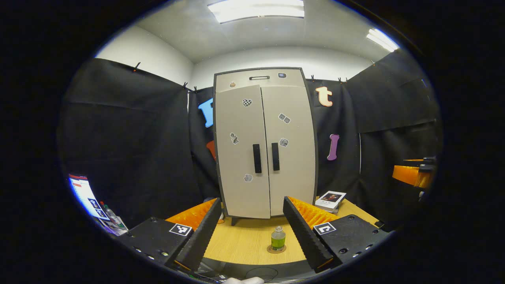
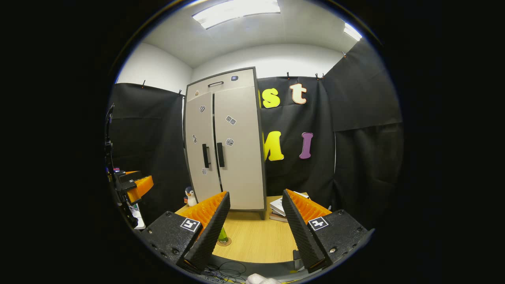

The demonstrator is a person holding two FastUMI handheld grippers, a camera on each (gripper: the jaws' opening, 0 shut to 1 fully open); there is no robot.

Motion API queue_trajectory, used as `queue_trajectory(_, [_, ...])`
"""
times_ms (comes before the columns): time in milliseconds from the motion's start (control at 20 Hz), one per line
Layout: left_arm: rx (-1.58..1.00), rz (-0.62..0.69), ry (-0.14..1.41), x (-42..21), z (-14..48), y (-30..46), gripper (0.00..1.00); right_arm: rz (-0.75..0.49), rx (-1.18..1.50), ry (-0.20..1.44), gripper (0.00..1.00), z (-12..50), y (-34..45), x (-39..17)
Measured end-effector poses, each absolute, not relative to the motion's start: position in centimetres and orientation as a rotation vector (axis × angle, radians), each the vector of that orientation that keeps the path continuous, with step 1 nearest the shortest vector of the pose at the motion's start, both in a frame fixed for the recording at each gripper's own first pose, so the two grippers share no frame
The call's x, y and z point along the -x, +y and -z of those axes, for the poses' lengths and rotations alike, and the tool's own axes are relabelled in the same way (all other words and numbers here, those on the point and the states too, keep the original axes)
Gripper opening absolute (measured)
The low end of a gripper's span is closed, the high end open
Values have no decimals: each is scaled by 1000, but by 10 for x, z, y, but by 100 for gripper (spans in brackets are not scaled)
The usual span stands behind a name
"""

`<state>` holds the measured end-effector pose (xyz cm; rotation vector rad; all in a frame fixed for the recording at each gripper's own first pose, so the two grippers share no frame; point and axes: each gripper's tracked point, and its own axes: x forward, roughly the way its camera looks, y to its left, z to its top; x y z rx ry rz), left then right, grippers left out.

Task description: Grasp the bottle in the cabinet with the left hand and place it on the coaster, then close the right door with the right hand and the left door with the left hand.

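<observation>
Status: task looks done. Bottle (image 1: 278, 238) stands upright on coaster (image 1: 276, 249), on table (image 1: 244, 240) w/ wood-grain top, in front of cabinet (image 1: 265, 146). Both doors flush, handles (image 1: 257, 158) side by side. Left gripper (image 1: 250, 232) spread, holding nothing; right gripper (image 2: 256, 228) likewise. Nothing left that I can see. Bottle: clear plastic, green liquid. Cabinet: matte beige panels, dark frame, stickers.

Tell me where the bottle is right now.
The bottle stands upright on the coaster on the wooden table, in front of the shut cabinet; in the left gripper view it sits between that gripper's open fingers.
</observation>
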<state>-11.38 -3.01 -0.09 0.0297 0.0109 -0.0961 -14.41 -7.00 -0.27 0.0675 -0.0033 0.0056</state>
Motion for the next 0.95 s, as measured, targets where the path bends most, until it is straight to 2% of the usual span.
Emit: queue_trajectory(950, [-20,110,-5,87,-8,-27,96,22,-36,-11,82,-5,-64,120])
